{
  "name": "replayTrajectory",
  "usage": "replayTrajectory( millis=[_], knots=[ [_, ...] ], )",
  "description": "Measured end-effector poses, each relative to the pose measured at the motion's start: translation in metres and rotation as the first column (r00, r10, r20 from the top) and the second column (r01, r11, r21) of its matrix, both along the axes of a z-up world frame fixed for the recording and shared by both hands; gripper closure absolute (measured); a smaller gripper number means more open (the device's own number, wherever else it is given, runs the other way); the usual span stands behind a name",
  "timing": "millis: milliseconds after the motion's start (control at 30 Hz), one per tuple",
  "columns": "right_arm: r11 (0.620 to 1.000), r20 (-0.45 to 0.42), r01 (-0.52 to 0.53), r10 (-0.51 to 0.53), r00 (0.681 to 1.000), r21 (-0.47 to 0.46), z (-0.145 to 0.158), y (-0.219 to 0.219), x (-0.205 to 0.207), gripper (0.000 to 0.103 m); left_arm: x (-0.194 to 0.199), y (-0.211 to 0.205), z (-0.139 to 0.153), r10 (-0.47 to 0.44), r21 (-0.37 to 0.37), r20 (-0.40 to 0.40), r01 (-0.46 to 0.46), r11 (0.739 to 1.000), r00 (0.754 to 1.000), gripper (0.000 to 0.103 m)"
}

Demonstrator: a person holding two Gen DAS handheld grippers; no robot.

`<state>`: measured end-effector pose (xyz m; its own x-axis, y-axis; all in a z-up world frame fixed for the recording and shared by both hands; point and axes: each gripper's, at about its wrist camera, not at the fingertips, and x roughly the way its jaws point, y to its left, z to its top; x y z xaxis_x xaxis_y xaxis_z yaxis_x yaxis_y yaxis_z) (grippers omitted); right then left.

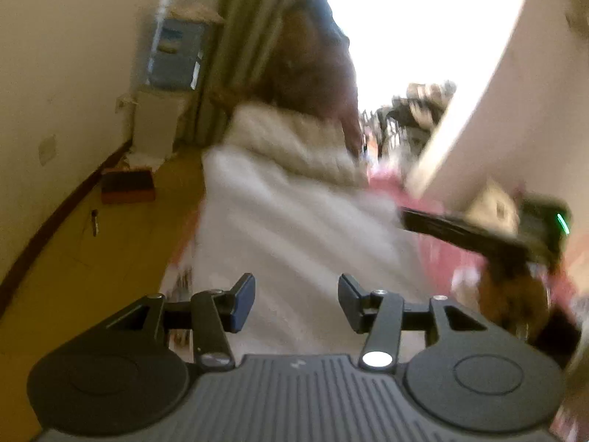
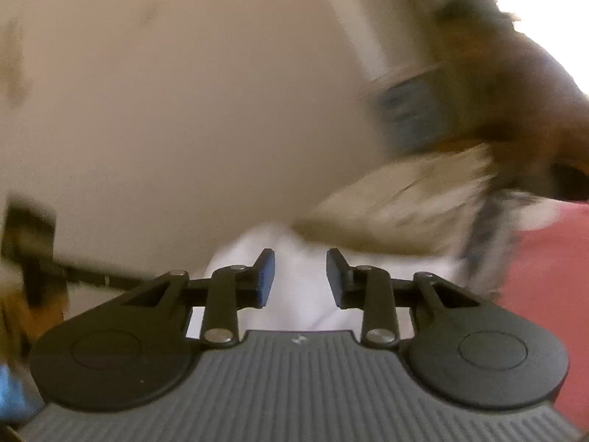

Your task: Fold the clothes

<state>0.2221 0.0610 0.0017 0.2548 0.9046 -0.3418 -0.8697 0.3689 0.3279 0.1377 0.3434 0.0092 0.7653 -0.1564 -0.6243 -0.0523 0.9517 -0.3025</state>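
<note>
Left wrist view shows you the white garment (image 1: 294, 221) spread down the middle of the frame, running from the centre to the bottom edge behind your left gripper (image 1: 296, 302). Its jaws stand apart with only the white cloth showing behind the gap; nothing is pinched between the pads. A cream knitted piece (image 1: 291, 140) lies across the far end of the white garment, just above centre, and a pink cover (image 1: 441, 254) shows to the right of both. At the right of the frame your other gripper (image 1: 478, 228) comes in as a dark blurred shape, with a hand (image 1: 515, 294) beneath it. Yellow floor (image 1: 110, 276) fills the lower left, with a red box (image 1: 127, 188) on it near the wall, and a blue and white box (image 1: 176, 55) stands in the upper left beside a curtain (image 1: 250, 29).

Right wrist view is heavily blurred. Your right gripper (image 2: 300, 280) sits low in the frame with its jaws apart, and the white garment (image 2: 302, 294) shows through the gap, not gripped. The cream knitted piece (image 2: 405, 202) streaks across right of centre, and the pink cover (image 2: 545, 276) fills the lower right.
</note>
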Motion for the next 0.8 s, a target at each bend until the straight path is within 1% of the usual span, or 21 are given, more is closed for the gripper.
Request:
replayTrajectory(
  millis=[33, 67, 100, 133, 167, 233, 267, 367, 400, 433, 467, 500, 533, 567, 600, 667, 700, 733, 767, 800],
  knots=[
    [0.995, 0.013, 0.012, -0.011, 1.000, -0.101, -0.015, 0.011, -0.001, 0.082, -0.007, -0.009, -0.010, 0.006, 0.035, -0.014, -0.006, 0.999, 1.000, 0.053],
    [0.986, 0.010, 0.039, -0.038, 0.999, -0.164, -0.026, 0.016, 0.000, 0.086, -0.014, -0.013, -0.015, 0.016, 0.061, 0.009, -0.016, 0.998, 1.000, 0.053],
    [0.983, -0.027, 0.096, -0.101, 0.994, -0.156, -0.028, 0.011, 0.006, 0.100, -0.019, -0.017, -0.016, 0.013, 0.067, 0.028, -0.015, 0.998, 1.000, 0.053],
    [0.977, -0.064, 0.152, -0.163, 0.984, -0.150, -0.031, 0.006, 0.012, 0.103, -0.023, -0.020, -0.015, 0.016, 0.074, 0.038, -0.019, 0.997, 0.999, 0.053],
    [0.971, -0.080, 0.197, -0.209, 0.975, -0.138, -0.028, 0.003, 0.014, 0.103, -0.026, -0.022, -0.014, 0.026, 0.084, 0.035, -0.029, 0.996, 0.999, 0.053],
    [0.968, -0.030, 0.236, -0.239, 0.971, -0.082, -0.004, 0.002, 0.001, 0.102, -0.031, -0.023, -0.012, 0.032, 0.091, 0.031, -0.035, 0.995, 0.999, 0.052],
    [0.971, -0.015, 0.229, -0.231, 0.973, -0.061, 0.006, 0.006, -0.006, 0.102, -0.033, -0.022, -0.011, 0.034, 0.082, 0.030, -0.036, 0.996, 0.999, 0.052],
    [0.997, -0.016, 0.059, -0.060, 0.998, -0.057, 0.023, 0.049, -0.022, 0.102, -0.034, -0.020, -0.012, 0.042, 0.061, 0.027, -0.044, 0.997, 0.999, 0.052],
    [0.995, -0.007, 0.009, -0.009, 1.000, -0.099, 0.021, 0.073, -0.021, 0.103, -0.029, -0.019, -0.015, 0.045, 0.065, 0.027, -0.047, 0.997, 0.999, 0.052],
    [0.987, 0.004, -0.006, 0.007, 1.000, -0.161, 0.014, 0.094, -0.020, 0.103, -0.028, -0.018, -0.020, 0.047, 0.070, 0.031, -0.049, 0.996, 0.998, 0.052],
    [0.970, 0.021, 0.035, -0.031, 0.999, -0.242, 0.003, 0.111, -0.014, 0.103, -0.029, -0.019, -0.023, 0.050, 0.077, 0.037, -0.053, 0.996, 0.998, 0.052],
    [0.945, 0.040, 0.122, -0.116, 0.992, -0.304, -0.005, 0.119, -0.004, 0.103, -0.028, -0.019, -0.024, 0.053, 0.081, 0.041, -0.056, 0.995, 0.998, 0.052],
    [0.922, 0.062, 0.218, -0.209, 0.976, -0.321, -0.006, 0.120, 0.003, 0.102, -0.028, -0.019, -0.024, 0.058, 0.078, 0.040, -0.061, 0.995, 0.998, 0.052],
    [0.889, 0.085, 0.311, -0.300, 0.950, -0.336, -0.007, 0.120, 0.010, 0.103, -0.027, -0.019, -0.025, 0.064, 0.074, 0.034, -0.066, 0.995, 0.997, 0.051],
    [0.876, 0.092, 0.360, -0.349, 0.933, -0.321, -0.004, 0.117, 0.012, 0.103, -0.028, -0.018, -0.026, 0.065, 0.075, 0.030, -0.067, 0.995, 0.997, 0.051],
    [0.944, 0.039, 0.278, -0.276, 0.961, -0.177, 0.017, 0.102, -0.002, 0.103, -0.031, -0.017, -0.025, 0.060, 0.078, 0.028, -0.062, 0.995, 0.998, 0.051],
    [0.973, 0.022, 0.199, -0.198, 0.980, -0.120, 0.027, 0.101, -0.013, 0.102, -0.031, -0.016, -0.025, 0.059, 0.075, 0.026, -0.061, 0.995, 0.998, 0.051],
    [0.990, 0.010, 0.103, -0.103, 0.995, -0.094, 0.035, 0.107, -0.022, 0.101, -0.031, -0.015, -0.025, 0.059, 0.073, 0.024, -0.060, 0.996, 0.998, 0.051],
    [0.995, -0.005, 0.012, -0.012, 1.000, -0.094, 0.041, 0.120, -0.031, 0.101, -0.031, -0.016, -0.025, 0.061, 0.072, 0.024, -0.062, 0.995, 0.998, 0.050],
    [0.992, -0.022, -0.069, 0.067, 0.998, -0.103, 0.044, 0.134, -0.038, 0.101, -0.031, -0.017, -0.025, 0.064, 0.073, 0.025, -0.066, 0.995, 0.998, 0.050]
  ],
)
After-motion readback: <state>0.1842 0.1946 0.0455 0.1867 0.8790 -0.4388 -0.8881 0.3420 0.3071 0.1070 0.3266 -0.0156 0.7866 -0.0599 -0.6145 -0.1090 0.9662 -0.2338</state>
